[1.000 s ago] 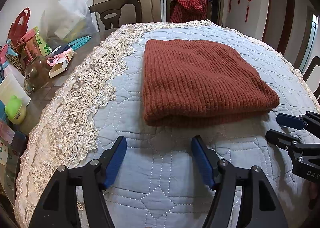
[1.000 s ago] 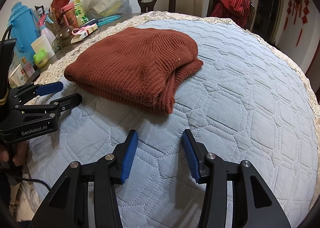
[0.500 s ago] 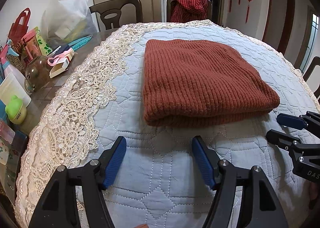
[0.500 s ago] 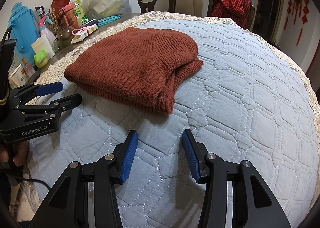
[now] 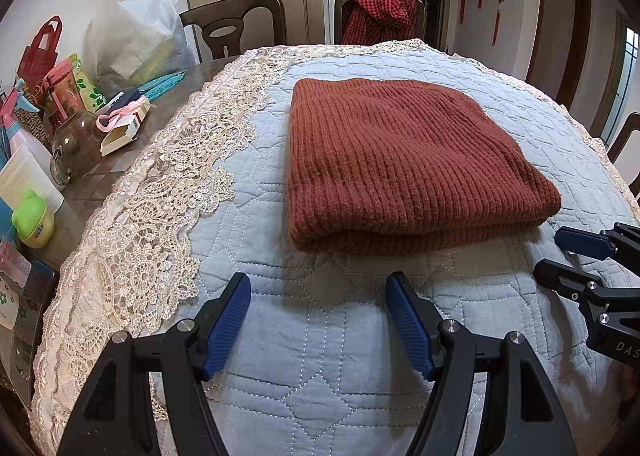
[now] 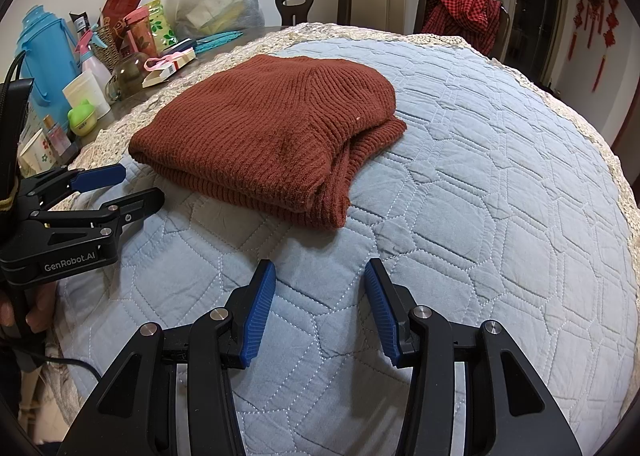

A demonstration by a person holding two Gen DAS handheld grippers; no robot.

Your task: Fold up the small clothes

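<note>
While both of my grippers hang over the quilt, this is how the table stands:

Change: almost nothing between the pictures — sweater and both hands sit as they did a second ago; my left jaws have crept a shade wider, nothing between them.
Sweater (image 5: 404, 164): rust-brown ribbed knit, folded into a thick rectangle, flat on the quilt near the middle of the table; the layers show along its near edge and at the corner facing my right hand.
Left gripper (image 5: 318, 320): spread, empty, just short of the sweater's near edge, not touching it.
Right gripper (image 6: 320, 304): spread, empty, near the sweater's corner, also clear of it.
Meaning for the task: I judge the fold done, or all but done — neither hand holds cloth, and the bundle looks tidy apart from one slightly splayed corner on my right.
Quilt (image 6: 500, 196): pale blue, stitched, with a lace border (image 5: 160, 216) on my left.
Clutter: plastic bag (image 5: 136, 40), glass jar (image 5: 74, 148), small box with a pink ribbon (image 5: 124, 126), green-capped pot (image 5: 32, 218), blue flask (image 6: 46, 56) — all on the bare table past the lace, well apart from the sweater.
Chairs: two at the far side, one draped with a red checked cloth (image 6: 464, 12).
In the way: nothing between my grippers and the sweater.
</note>
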